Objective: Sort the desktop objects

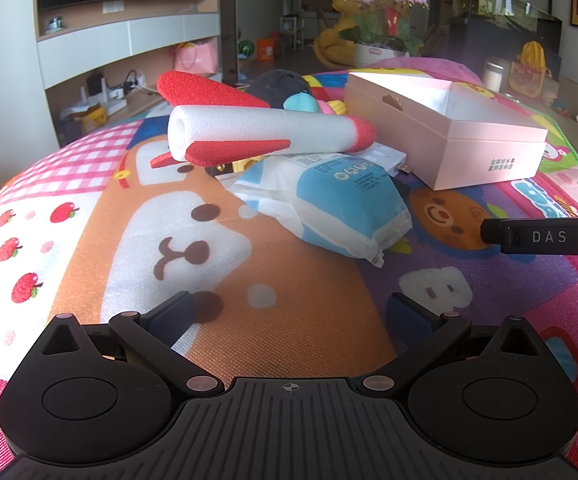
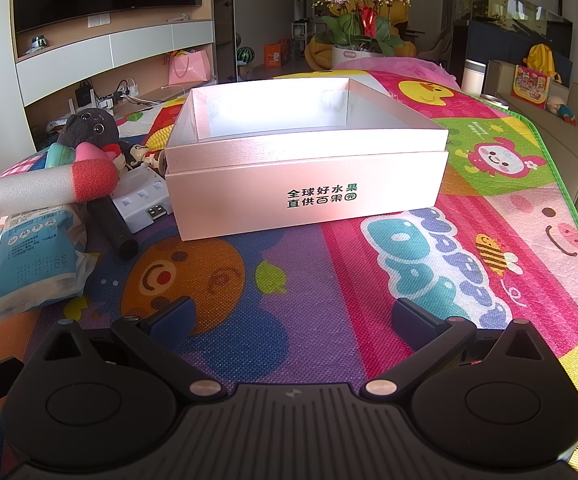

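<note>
The right gripper (image 2: pixel 291 314) is spread wide and holds nothing. Straight ahead of it sits the pink box (image 2: pixel 305 196), open and bare inside, printed "全球好水果".

Only the left view shows the foam rocket (image 1: pixel 257 130) whole, ahead of the left gripper (image 1: pixel 291 312), also spread, atop the blue packet (image 1: pixel 345 204). "DAS" shows on a black bar (image 1: pixel 549 237) to its right.

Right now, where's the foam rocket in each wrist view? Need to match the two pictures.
Left wrist: foam rocket sits upper centre, lying across the pile on top of the blue-white packet, red nose pointing at the pink box.
Right wrist: foam rocket is at the left edge, partly cut off, red nose toward the pink box.
Shared landmark: the pink box with printed characters on its side.
</note>
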Action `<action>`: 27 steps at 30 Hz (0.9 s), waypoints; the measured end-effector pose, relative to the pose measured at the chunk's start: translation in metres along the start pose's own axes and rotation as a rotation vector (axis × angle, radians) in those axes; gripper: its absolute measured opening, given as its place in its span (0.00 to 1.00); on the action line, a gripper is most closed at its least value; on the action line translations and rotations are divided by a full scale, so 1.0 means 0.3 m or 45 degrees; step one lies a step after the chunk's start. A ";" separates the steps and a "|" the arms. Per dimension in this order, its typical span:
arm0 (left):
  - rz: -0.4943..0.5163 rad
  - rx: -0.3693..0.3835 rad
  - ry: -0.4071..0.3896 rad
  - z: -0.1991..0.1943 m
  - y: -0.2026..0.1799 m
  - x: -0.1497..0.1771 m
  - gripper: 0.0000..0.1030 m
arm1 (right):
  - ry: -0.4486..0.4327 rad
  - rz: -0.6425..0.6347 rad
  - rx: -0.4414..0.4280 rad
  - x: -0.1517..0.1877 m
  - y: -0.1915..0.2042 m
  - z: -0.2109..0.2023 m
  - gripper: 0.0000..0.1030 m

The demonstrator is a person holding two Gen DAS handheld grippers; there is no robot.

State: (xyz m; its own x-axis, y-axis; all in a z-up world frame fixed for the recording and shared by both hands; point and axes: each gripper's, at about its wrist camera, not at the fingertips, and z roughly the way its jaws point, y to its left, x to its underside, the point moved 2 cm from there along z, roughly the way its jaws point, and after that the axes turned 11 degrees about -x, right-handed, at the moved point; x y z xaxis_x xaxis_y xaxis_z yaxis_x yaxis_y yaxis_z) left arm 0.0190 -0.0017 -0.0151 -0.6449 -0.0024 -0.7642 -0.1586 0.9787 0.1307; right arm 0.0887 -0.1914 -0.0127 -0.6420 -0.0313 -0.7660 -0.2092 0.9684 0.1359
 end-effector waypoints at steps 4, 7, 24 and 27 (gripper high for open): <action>-0.001 0.001 0.000 0.000 0.000 0.000 1.00 | 0.000 0.000 0.000 0.000 0.000 0.000 1.00; 0.000 0.001 0.000 0.000 0.000 0.000 1.00 | 0.000 0.000 0.000 0.000 0.000 0.000 1.00; 0.015 0.005 0.016 0.004 -0.008 -0.005 1.00 | 0.001 -0.002 0.003 0.005 0.001 -0.004 1.00; 0.015 0.008 0.019 0.004 -0.005 -0.006 1.00 | 0.017 -0.004 -0.013 0.010 0.003 -0.011 1.00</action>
State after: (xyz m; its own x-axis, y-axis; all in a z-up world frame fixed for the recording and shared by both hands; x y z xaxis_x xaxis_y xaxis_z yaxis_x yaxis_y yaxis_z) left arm 0.0214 -0.0030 -0.0148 -0.6576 0.0065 -0.7534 -0.1463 0.9798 0.1361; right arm 0.0843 -0.1913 -0.0128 -0.6508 -0.0379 -0.7583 -0.2192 0.9656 0.1398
